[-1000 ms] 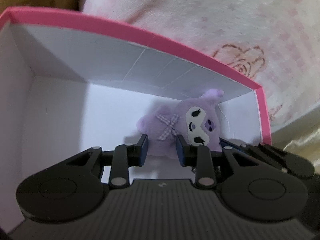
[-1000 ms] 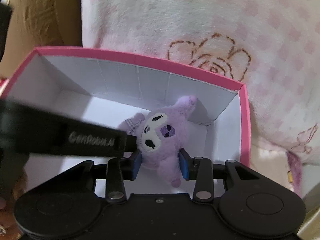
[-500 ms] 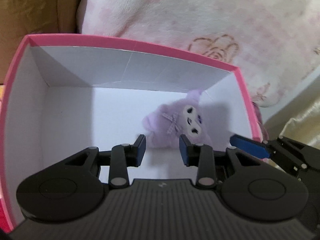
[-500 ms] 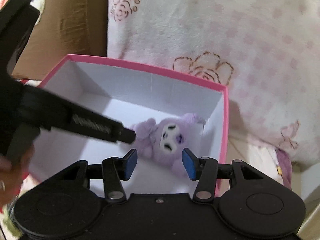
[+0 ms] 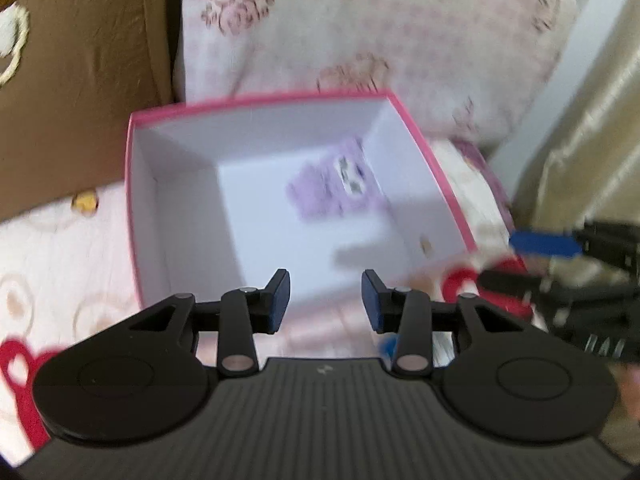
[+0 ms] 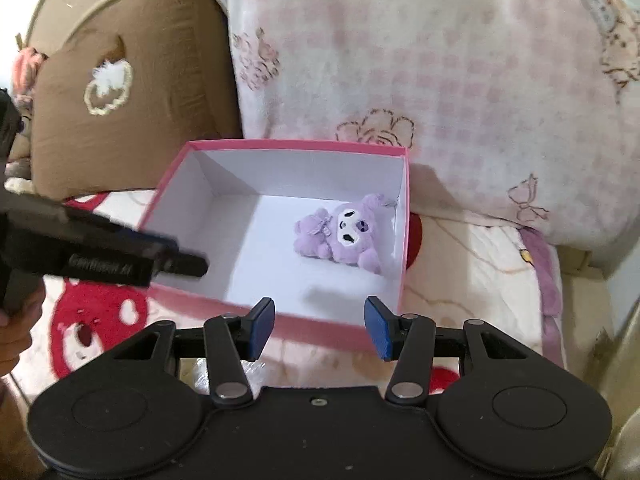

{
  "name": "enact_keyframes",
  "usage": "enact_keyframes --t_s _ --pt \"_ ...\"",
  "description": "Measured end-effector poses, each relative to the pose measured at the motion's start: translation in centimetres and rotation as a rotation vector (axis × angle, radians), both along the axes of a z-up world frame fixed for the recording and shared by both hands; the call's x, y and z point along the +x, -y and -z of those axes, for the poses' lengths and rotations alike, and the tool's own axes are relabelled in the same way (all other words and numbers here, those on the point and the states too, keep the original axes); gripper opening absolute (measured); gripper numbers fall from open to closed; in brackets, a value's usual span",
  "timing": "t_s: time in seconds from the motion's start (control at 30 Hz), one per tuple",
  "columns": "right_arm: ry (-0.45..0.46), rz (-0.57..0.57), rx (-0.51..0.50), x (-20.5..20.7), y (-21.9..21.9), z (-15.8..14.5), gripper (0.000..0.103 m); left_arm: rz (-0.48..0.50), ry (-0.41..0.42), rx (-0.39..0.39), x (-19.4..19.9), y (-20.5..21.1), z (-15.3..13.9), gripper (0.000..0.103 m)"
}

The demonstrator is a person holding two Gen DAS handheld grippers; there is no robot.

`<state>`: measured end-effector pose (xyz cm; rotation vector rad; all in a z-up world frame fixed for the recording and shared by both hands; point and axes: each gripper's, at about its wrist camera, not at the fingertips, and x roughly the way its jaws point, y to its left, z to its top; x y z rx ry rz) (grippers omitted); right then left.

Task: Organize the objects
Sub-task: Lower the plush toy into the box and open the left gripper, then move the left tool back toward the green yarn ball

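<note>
Along the bottom of the right wrist view, the right gripper points steeply down over the near pink rim of the box, its blue pads apart with nothing between them. The box, pink outside and white inside, sits open at the centre of the frame on a bedspread printed with red bear shapes. Inside it, toward the right wall, the purple plush toy lies on its back on the white floor, face up, touching neither gripper.

From the left edge of that view the left gripper reaches in as a dark bar over the box's left wall, tilted down to the right; part of a hand grips its handle at lower left. Its own view is blurred: the left gripper hangs above the near edge of the box, jaws opening, empty, and the plush toy shows as a smeared purple patch right of centre inside. The right gripper enters that frame at the right edge, one blue pad showing, outside the box's right wall.

Behind the box a brown cushion fills the upper left and a pale pink flowered blanket the upper right.
</note>
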<state>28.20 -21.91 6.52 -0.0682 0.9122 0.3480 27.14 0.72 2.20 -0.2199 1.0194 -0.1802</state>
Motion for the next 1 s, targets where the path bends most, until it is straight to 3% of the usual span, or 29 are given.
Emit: enact_keyframes --t_s 0.13,0.37,0.57,0.7,0.87,1.0 --pt "0.000 -0.011 0.016 -2.8 0.4 -2.4 0.055 0.042 0.010 0.066 -3.6 0.5 -2.1 0.041" --pt "0.038 -0.041 0.019 -7.6 -0.2 -5.5 0.056 0.086 0.047 0.089 -8.7 1.1 -5.1 0.050" --pt "0.060 -0.058 -0.017 -11.2 -1.2 -6.9 0.076 0.106 0.095 0.106 -13.2 0.8 -6.2 0.066" --pt "0.073 -0.087 -0.037 -13.5 -1.8 -7.3 0.091 0.112 0.132 0.127 -16.2 0.5 -6.3 0.071" --pt "0.066 -0.103 -0.061 -15.6 -2.1 -7.5 0.093 0.139 0.133 0.080 -19.0 0.4 -6.1 0.084" --pt "0.056 -0.119 -0.060 -16.7 -2.2 -7.4 0.093 0.153 0.126 0.072 -20.4 0.6 -5.9 0.086"
